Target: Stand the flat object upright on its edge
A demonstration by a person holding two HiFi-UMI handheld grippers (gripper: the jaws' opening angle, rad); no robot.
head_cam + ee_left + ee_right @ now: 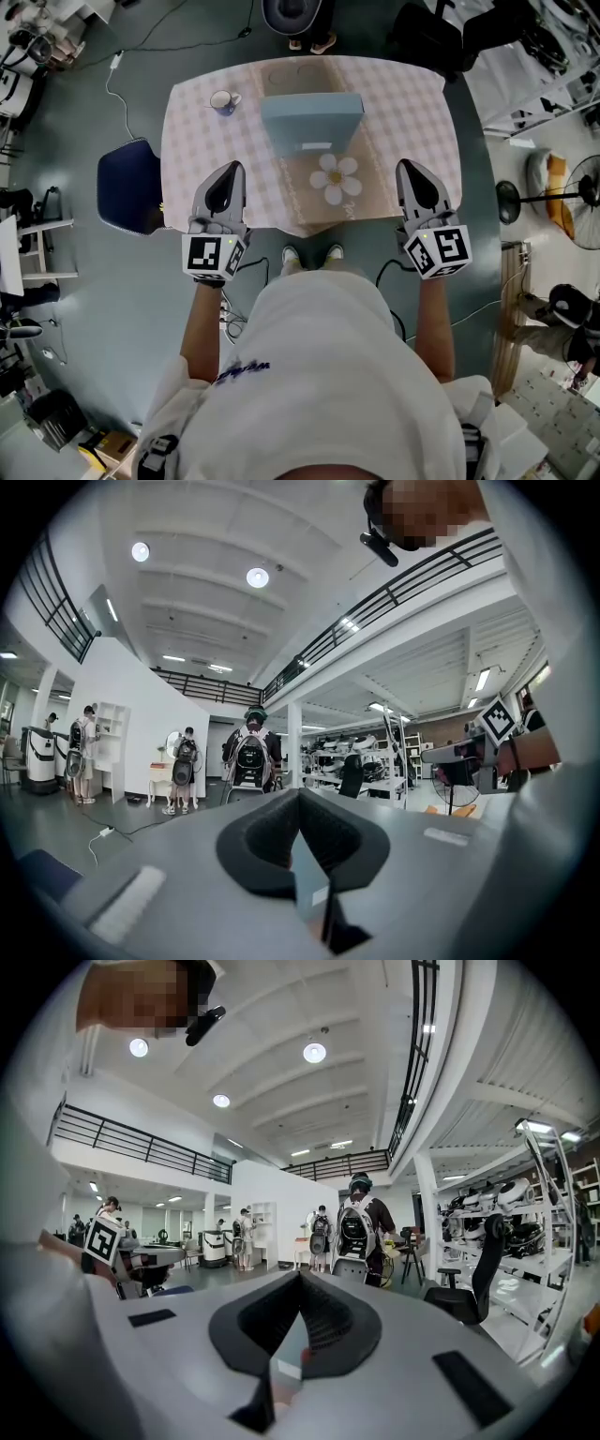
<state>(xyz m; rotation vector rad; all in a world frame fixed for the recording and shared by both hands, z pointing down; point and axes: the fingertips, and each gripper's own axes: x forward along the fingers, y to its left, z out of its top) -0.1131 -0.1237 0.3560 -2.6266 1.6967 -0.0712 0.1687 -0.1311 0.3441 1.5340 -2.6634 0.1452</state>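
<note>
A light blue flat object [312, 124] with a small white label lies flat on the middle of the checked table [412, 103]. My left gripper [231, 172] hovers over the table's near left edge, short of the object and left of it. Its jaws are shut with nothing between them. My right gripper [410, 171] hangs over the near right edge, also shut and empty. In the left gripper view the left gripper [298, 795] points out level into the room, and so does the right gripper [300, 1277] in its own view. Neither gripper view shows the table or the object.
A white flower-shaped mat [336, 178] lies just in front of the blue object. A mug [224, 100] stands at the far left of the table. A dark blue seat [127, 185] is left of the table, a standing fan [581, 192] to the right. People [250, 752] stand far off.
</note>
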